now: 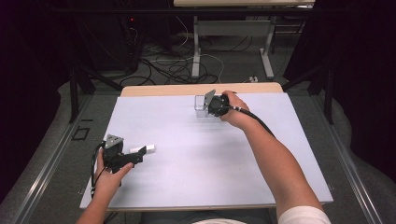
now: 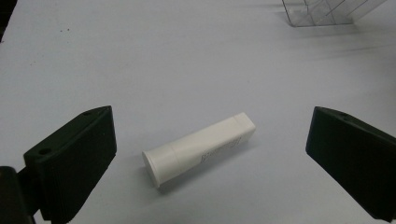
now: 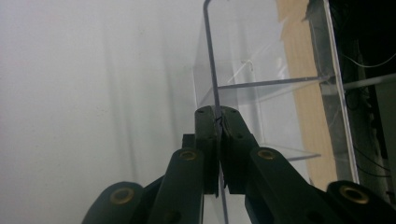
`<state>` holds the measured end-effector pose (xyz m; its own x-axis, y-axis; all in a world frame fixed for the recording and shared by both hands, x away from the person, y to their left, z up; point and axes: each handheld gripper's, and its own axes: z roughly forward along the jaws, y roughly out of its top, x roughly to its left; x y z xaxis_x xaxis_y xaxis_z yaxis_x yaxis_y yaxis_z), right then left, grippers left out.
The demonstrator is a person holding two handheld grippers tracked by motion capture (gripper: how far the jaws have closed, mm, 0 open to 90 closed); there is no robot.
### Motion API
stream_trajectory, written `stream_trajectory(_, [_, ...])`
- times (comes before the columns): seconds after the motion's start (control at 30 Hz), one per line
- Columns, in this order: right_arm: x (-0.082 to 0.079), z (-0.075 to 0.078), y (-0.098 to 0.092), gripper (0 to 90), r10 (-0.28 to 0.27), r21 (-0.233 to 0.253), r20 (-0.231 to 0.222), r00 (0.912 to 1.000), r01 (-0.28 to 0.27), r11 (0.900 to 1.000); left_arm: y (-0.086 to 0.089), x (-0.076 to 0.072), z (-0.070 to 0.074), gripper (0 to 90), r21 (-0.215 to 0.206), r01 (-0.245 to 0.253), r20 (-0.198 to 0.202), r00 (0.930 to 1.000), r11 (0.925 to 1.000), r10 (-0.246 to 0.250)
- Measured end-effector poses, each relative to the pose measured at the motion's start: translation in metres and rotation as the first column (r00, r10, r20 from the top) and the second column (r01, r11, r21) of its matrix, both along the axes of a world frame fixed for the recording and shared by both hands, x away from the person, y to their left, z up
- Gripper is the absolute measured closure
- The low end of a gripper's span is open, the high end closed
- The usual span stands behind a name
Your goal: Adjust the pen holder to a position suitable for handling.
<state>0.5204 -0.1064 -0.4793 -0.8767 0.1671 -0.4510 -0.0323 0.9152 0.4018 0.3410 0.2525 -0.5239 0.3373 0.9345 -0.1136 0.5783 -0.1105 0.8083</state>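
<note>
While my right gripper [image 3: 217,122] pinches one thin wall of the clear plastic box with inner dividers [image 3: 261,70], its jaws pressed together on that edge, the box stands near the far edge of the white table top [image 1: 210,154]. Its compartments look empty as far as I can see. My left gripper [image 2: 210,154] has its jaws spread wide, with the small white plastic tube with a wider cap [image 2: 198,148] lying flat on the table between them, touched by neither. The tube lies well apart from the box.
</note>
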Motion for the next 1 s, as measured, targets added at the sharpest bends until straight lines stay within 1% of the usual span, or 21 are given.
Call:
stream_trajectory(0.03, [-0.002,0.000,0.002,87.4,0.007,-0.004,0.009,0.9999,-0.007,1.000,0.000,0.000,0.000,1.7,0.001,0.000,0.000,1.0000,1.0000,0.000])
stream_trajectory(0.07, [-0.003,0.000,0.003,87.8,0.017,-0.008,0.008,0.9998,-0.017,1.000,0.000,0.000,0.000,1.8,0.001,0.000,0.000,1.0000,1.0000,0.000])
stream_trajectory(0.1, [-0.007,-0.002,0.006,88.4,0.044,-0.031,0.013,0.9990,-0.043,0.999,0.000,0.000,0.000,1.8,-0.002,-0.001,-0.001,1.0000,1.0000,0.001])
stream_trajectory(0.13, [-0.007,-0.002,0.006,88.4,0.044,-0.031,0.013,0.9990,-0.043,0.999,0.000,0.000,0.000,1.8,-0.003,-0.001,-0.002,1.0000,1.0000,0.001])
stream_trajectory(0.2, [-0.009,-0.003,0.007,88.5,0.057,-0.050,0.026,0.9980,-0.056,0.997,0.000,0.000,0.000,1.8,0.000,0.000,0.000,1.0000,1.0000,0.000])
stream_trajectory(0.23, [-0.010,-0.003,0.006,88.5,0.055,-0.049,0.039,0.9977,-0.053,0.997,0.000,0.000,0.000,1.8,0.001,0.000,0.000,1.0000,1.0000,0.000])
stream_trajectory(0.33, [-0.011,-0.001,0.005,88.3,0.061,-0.048,0.033,0.9976,-0.059,0.997,-0.001,0.000,0.000,1.8,-0.001,-0.001,0.002,1.0000,1.0000,0.001])
stream_trajectory(0.4, [-0.013,-0.001,0.004,88.4,0.064,-0.043,0.040,0.9971,-0.062,0.997,0.000,0.000,0.000,1.8,0.001,0.000,0.000,1.0000,1.0000,0.000])
stream_trajectory(0.43, [-0.015,0.000,0.004,88.4,0.070,-0.054,0.032,0.9970,-0.068,0.996,0.000,0.000,0.000,1.8,0.000,-0.001,0.000,1.0000,1.0000,0.001])
stream_trajectory(0.53, [-0.020,0.003,0.004,88.5,0.091,-0.062,0.045,0.9949,-0.088,0.994,0.000,0.000,0.000,1.8,0.000,-0.004,0.000,1.0000,1.0000,0.004])
stream_trajectory(0.6, [-0.027,0.007,0.005,88.5,0.109,-0.051,0.059,0.9923,-0.106,0.993,0.000,0.000,0.000,1.8,-0.002,-0.005,0.000,1.0000,1.0000,0.005])
stream_trajectory(0.67, [-0.029,0.008,0.005,88.5,0.116,-0.057,0.053,0.9918,-0.113,0.992,0.000,0.000,0.000,1.8,-0.003,-0.005,-0.002,1.0000,1.0000,0.005])
stream_trajectory(0.7, [-0.033,0.010,0.006,88.4,0.127,-0.041,0.065,0.9897,-0.125,0.991,0.000,0.000,0.000,1.8,-0.002,-0.004,-0.001,1.0000,1.0000,0.004])
stream_trajectory(0.73, [-0.037,0.012,0.007,88.4,0.127,-0.049,0.063,0.9899,-0.124,0.991,0.000,0.000,0.000,1.8,0.001,-0.002,0.000,1.0000,1.0000,0.002])
stream_trajectory(0.77, [-0.041,0.014,0.008,88.4,0.132,-0.048,0.062,0.9893,-0.129,0.991,0.000,0.000,0.000,1.8,0.000,-0.003,0.000,1.0000,1.0000,0.003])
stream_trajectory(0.8, [-0.048,0.018,0.011,88.2,0.146,-0.038,0.056,0.9877,-0.144,0.989,0.000,0.000,0.000,1.8,-0.002,-0.005,-0.001,1.0000,1.0000,0.005])
stream_trajectory(0.83, [-0.048,0.018,0.011,88.2,0.146,-0.038,0.056,0.9877,-0.144,0.989,0.000,0.000,0.000,1.8,-0.002,-0.006,-0.001,1.0000,1.0000,0.006])
stream_trajectory(0.87, [-0.054,0.021,0.012,88.1,0.157,-0.034,0.051,0.9863,-0.156,0.987,0.000,0.000,0.000,1.8,-0.002,-0.006,0.000,1.0000,1.0000,0.006])
stream_trajectory(0.9, [-0.054,0.021,0.012,88.1,0.157,-0.034,0.051,0.9863,-0.156,0.987,0.000,-0.001,0.000,1.8,-0.002,-0.007,0.000,1.0000,1.0000,0.007])
stream_trajectory(0.93, [-0.059,0.024,0.013,88.2,0.161,-0.022,0.044,0.9859,-0.160,0.987,0.000,-0.001,0.001,1.8,0.001,-0.005,0.001,1.0000,1.0000,0.005])
stream_trajectory(1.0, [-0.061,0.025,0.013,88.2,0.167,-0.029,0.040,0.9852,-0.166,0.986,-0.001,-0.001,0.001,1.8,-0.004,-0.008,0.006,0.9999,1.0000,0.008])
